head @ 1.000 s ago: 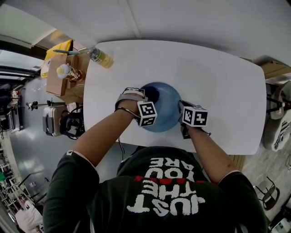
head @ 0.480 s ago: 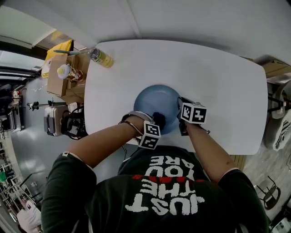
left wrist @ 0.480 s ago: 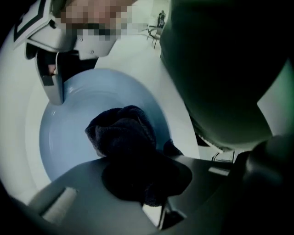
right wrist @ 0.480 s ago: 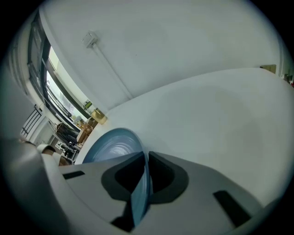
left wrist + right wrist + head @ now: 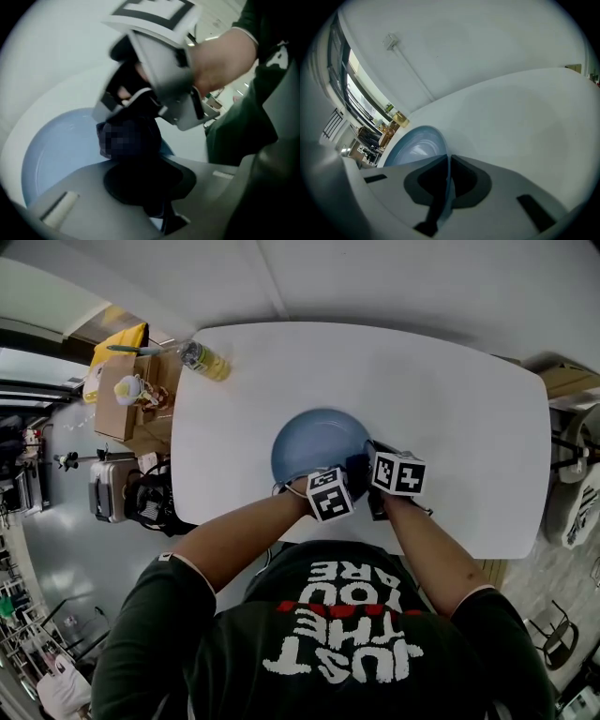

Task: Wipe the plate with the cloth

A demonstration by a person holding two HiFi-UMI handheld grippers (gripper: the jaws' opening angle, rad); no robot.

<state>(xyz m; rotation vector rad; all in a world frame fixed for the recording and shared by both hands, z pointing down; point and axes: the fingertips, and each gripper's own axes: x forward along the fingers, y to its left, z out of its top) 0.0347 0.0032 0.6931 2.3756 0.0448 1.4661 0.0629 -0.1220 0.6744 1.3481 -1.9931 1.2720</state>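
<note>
A blue plate lies on the white table. My right gripper grips its near right rim; in the right gripper view the thin plate rim stands between the jaws of the right gripper, which are opening. My left gripper is shut on a dark cloth at the plate's near right edge, close beside the right gripper. In the left gripper view the cloth bunches between the jaws of the left gripper, over the plate. The right gripper's body fills that view just behind the cloth.
A yellowish bottle lies near the table's far left corner. A cardboard box with small items stands off the left edge. The person's torso is against the near table edge.
My left gripper has swept the cloth from the plate's left middle along its near side to the right, ending beside the right gripper. The right gripper has stayed on the rim.
</note>
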